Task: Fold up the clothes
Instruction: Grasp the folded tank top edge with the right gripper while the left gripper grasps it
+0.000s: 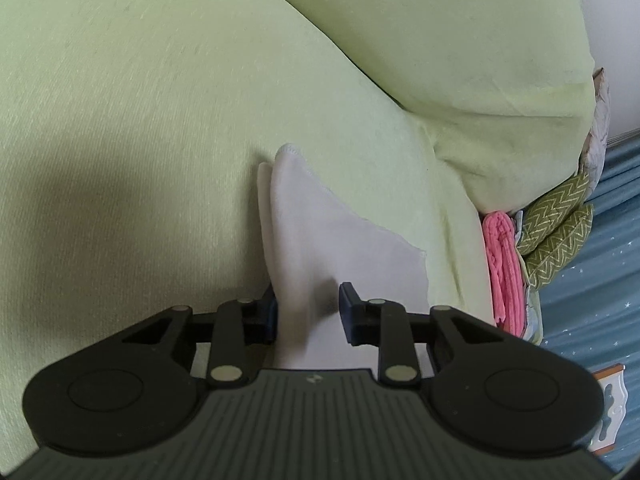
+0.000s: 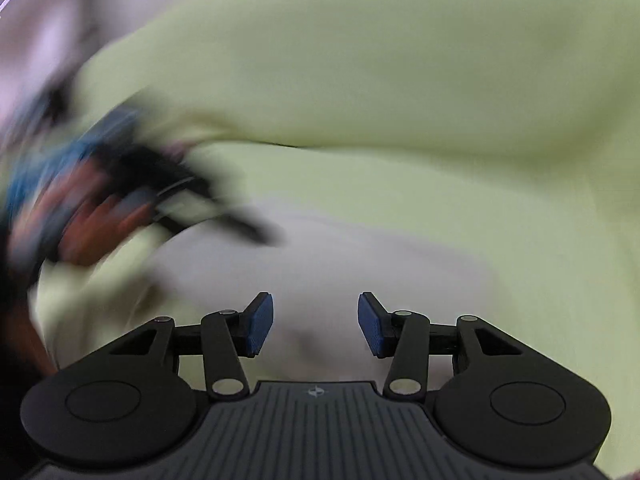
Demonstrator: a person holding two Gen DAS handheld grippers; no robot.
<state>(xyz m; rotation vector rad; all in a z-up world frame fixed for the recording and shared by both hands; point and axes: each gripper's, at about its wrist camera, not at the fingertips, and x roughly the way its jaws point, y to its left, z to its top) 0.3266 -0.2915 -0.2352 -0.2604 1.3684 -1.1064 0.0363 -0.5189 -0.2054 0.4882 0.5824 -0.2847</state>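
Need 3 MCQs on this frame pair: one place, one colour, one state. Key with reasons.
1. The white cloth lies on:
A. green sofa cushion
B. wooden table
C. tiled floor

2. The folded knit at the cushion's end is:
A. black
B. pink
C. yellow

3. The right hand-held gripper is:
A. shut on the cloth
B. open, nothing between its pads
C. shut on a hanger

A: green fabric surrounds the cloth.
B: pink strip shows in the left wrist view.
B: a clear gap shows between the blue pads.
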